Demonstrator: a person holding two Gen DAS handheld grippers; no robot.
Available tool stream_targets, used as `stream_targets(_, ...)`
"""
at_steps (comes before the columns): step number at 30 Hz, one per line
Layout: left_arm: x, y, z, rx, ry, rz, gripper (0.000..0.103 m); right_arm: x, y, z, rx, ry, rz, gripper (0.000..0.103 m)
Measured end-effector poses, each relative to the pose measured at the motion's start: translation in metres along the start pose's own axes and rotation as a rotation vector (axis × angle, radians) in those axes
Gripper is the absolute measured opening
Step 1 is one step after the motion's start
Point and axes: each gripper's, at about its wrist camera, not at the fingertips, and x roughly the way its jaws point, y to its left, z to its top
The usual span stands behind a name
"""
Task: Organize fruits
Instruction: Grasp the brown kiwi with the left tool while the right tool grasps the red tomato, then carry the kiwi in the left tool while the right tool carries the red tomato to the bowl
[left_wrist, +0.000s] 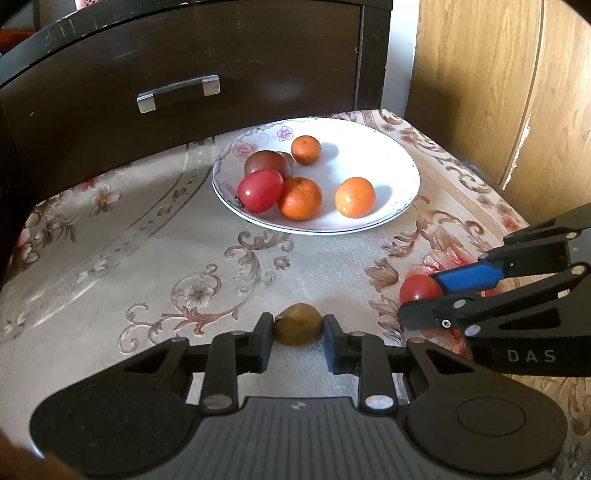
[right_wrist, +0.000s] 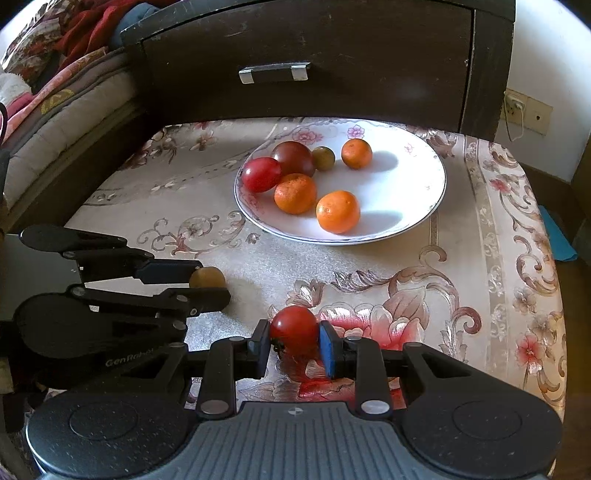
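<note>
Most of the fruit is already gathered on the white floral-rimmed plate (right_wrist: 424, 206), which sits toward the far edge of the worktop (right_wrist: 461, 295) in front of the dark drawer cabinet (right_wrist: 332, 55). It holds three oranges (right_wrist: 338, 211), a red tomato (right_wrist: 260, 174), a dark purplish tomato (right_wrist: 293, 157) and a small greenish-brown fruit (right_wrist: 323, 158).

Two pieces are still off the plate, both near the worktop's near edge. The left gripper (left_wrist: 298, 334) has its jaws closed against the sides of a small brownish-yellow fruit (left_wrist: 298, 324), which appears to rest on the patterned cloth. The right gripper (right_wrist: 294, 345) is clamped on a red tomato (right_wrist: 294, 328), also low against the cloth.

By my reading, the task is near its end: both remaining fruits are gripped, and what is left is carrying them to the plate's open right side.
</note>
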Motion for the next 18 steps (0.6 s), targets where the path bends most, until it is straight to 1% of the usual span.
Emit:
stream_targets(8, -0.008, -0.005, 0.003, 0.016, -0.012, -0.013, 0.036, -0.004, 0.001, 0.004, 0.013, -0.013, 0.006, 0.022)
stream_targets(18, -0.016, -0.006, 0.011, 0.011, -0.037, -0.001, 0.036, -0.012, 0.000, 0.009, 0.029, -0.047, -0.002, 0.022)
